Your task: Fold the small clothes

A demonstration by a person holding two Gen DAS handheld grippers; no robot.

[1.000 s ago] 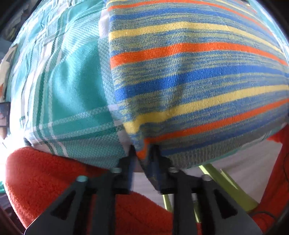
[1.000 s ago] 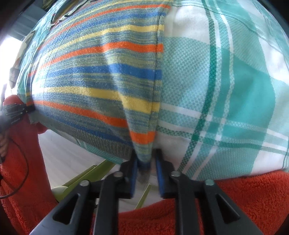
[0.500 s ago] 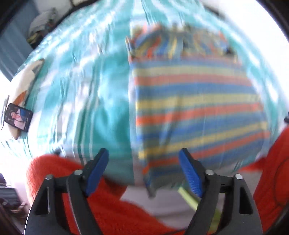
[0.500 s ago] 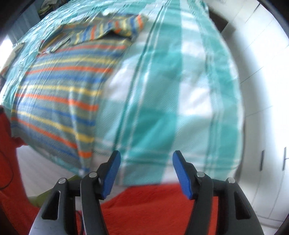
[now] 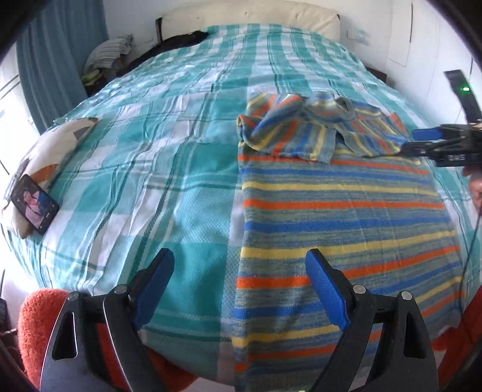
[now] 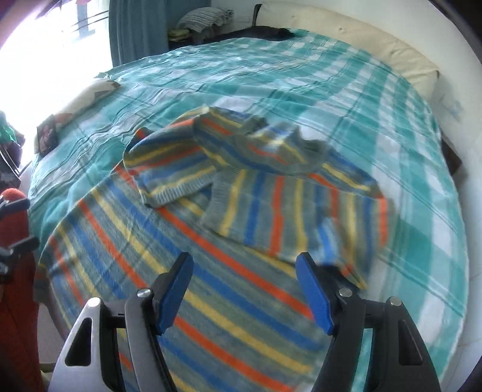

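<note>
A small sweater (image 5: 340, 217) striped in blue, orange, yellow and grey-green lies flat on the teal plaid bedcover (image 5: 144, 169), its hem at the near edge of the bed. Both sleeves (image 5: 289, 132) are folded across its chest. My left gripper (image 5: 239, 259) hovers above the sweater's left edge near the hem, jaws still opening, nothing between them. My right gripper (image 6: 244, 262) hangs over the sweater's (image 6: 211, 271) body below the folded right sleeve (image 6: 289, 208), jaws also opening and empty. It also shows at the right edge of the left wrist view as the right gripper (image 5: 433, 141).
A phone (image 5: 34, 208) lies on a cushion (image 5: 57, 141) at the bed's left edge. A dark garment (image 5: 180, 42) and a pile of laundry (image 5: 108, 54) sit by the cream headboard (image 5: 256, 15). An orange fleece sleeve (image 5: 36, 316) is below the left gripper.
Both grippers let go of the sweater's hem corners, opened wide and rose. The right one swung across over the sweater's body toward the sleeves.
</note>
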